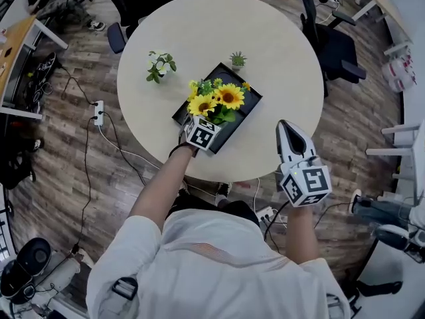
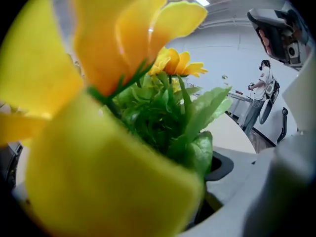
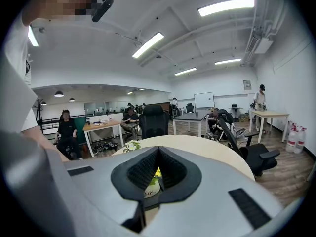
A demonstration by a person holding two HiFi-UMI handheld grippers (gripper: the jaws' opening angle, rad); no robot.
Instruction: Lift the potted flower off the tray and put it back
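Observation:
The potted flower, yellow sunflowers over green leaves, stands on the black tray on the round table. My left gripper reaches into it from the tray's near corner. Blurred petals and leaves fill the left gripper view. One jaw with its black pad shows at the right, away from the centre; the other jaw and the pot are hidden. My right gripper hovers at the table's near edge, right of the tray, shut and holding nothing. The white pot shows beyond its closed pads.
A white flower sprig and a small green plant sit on the beige table behind the tray. Office chairs ring the table. A power strip with cables lies on the wooden floor at left.

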